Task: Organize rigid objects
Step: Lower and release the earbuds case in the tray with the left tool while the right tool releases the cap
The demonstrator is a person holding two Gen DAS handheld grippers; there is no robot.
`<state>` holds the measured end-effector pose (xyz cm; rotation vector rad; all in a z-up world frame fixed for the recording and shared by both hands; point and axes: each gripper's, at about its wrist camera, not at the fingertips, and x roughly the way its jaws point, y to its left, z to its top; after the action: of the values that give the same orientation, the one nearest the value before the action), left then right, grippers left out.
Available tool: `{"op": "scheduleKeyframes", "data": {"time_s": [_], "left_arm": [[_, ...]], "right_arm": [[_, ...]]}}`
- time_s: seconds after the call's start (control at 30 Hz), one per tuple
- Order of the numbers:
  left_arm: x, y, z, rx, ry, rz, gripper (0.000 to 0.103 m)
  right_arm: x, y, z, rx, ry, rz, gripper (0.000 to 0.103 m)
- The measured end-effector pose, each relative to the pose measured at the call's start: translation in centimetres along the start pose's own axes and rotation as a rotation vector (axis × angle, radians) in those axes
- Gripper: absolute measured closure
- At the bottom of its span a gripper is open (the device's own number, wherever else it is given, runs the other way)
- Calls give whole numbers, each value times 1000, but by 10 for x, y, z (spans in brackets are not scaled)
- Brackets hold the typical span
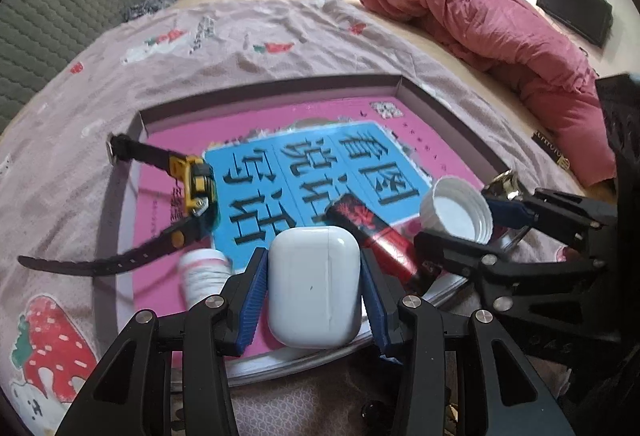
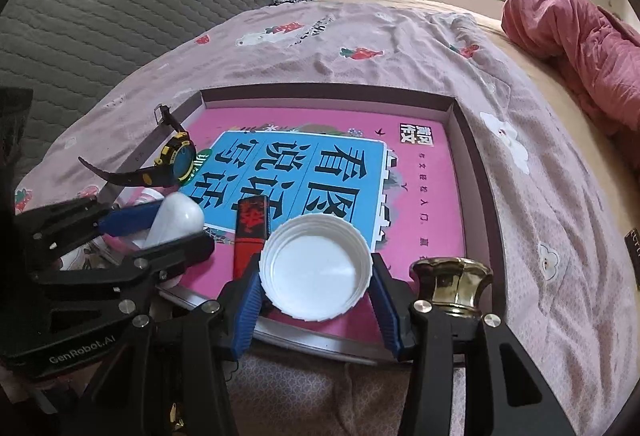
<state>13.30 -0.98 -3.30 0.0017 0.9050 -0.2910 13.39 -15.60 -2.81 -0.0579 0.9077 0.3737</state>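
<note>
Nearest in the left wrist view, the left gripper [image 1: 314, 292] tilts steeply down over the near edge of the shallow box [image 1: 400, 84], its blue pads [image 1: 252, 304] pressed on both sides of a white earbud case [image 1: 313, 286], which stands upright between them. At about two o'clock from it the right gripper [image 2: 316, 276] slants down at a like angle, jaws closed on the rim of a white bottle cap [image 2: 315, 268] held open side up. A red and black lighter [image 1: 374, 236] lies on the pink book [image 1: 280, 172] between the two grippers. A brass knob [image 2: 454, 284] stands at three o'clock of the cap, at the box's near right corner. A small white and pink bottle [image 1: 204, 272] lies at nine o'clock of the case. Farther off, at eleven o'clock, a yellow and black watch [image 1: 196, 184] rests with its strap over the box's left wall. Beyond the box spreads the printed bedsheet [image 1: 240, 48], with a red quilt [image 1: 500, 24] heaped at one o'clock
</note>
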Motion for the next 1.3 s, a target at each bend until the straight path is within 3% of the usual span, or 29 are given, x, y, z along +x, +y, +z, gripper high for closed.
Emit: {"op": "scheduleKeyframes", "data": {"time_s": [0.7, 1.03, 1.3], "left_arm": [[-5, 3, -3, -25, -7, -12, 57], [-13, 1, -2, -21, -25, -17, 55], [-27, 0, -2, -19, -66, -15, 45]], "right_arm": [[-1, 0, -1, 15, -8, 23, 52], [-17, 3, 2, -1, -85, 12, 52], [-31, 0, 3, 7, -138, 16, 49]]}}
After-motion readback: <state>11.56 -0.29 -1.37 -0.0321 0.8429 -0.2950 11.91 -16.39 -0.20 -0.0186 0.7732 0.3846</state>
